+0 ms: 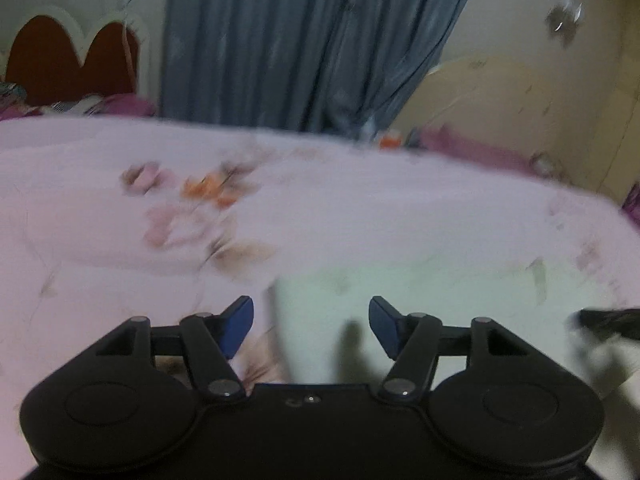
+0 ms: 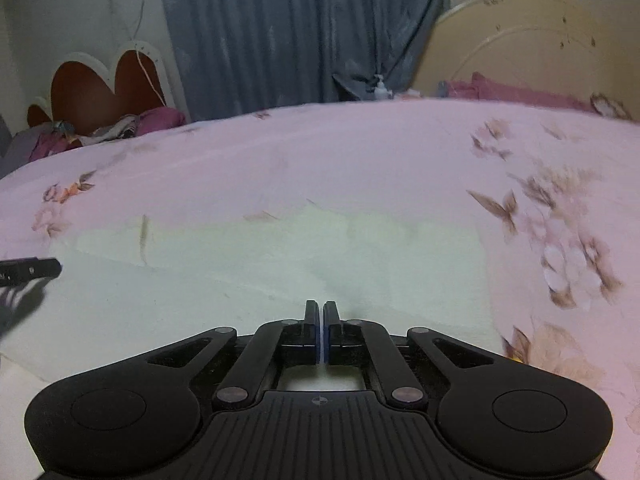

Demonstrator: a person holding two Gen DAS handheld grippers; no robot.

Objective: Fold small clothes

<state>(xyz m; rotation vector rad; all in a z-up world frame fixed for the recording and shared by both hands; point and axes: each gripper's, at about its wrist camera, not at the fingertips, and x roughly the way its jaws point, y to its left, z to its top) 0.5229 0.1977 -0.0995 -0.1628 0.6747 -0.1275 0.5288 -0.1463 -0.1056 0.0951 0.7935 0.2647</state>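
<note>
A pale white garment (image 2: 248,276) lies flat on the pink floral bedspread (image 2: 320,160). In the left wrist view the garment (image 1: 420,292) lies ahead and to the right, its left edge between the fingers. My left gripper (image 1: 311,322) is open and empty, low over that edge; this view is blurred. My right gripper (image 2: 321,330) is shut, with a thin white sliver of the garment between its pads at the near edge. The left gripper's tip (image 2: 32,268) shows at the far left of the right wrist view.
A blue-grey curtain (image 2: 304,28) hangs behind the bed. A red heart-shaped headboard (image 2: 108,88) with a pile of clothes (image 2: 120,128) is at back left. A cream headboard (image 2: 520,48) and pink pillows (image 2: 520,94) are at back right.
</note>
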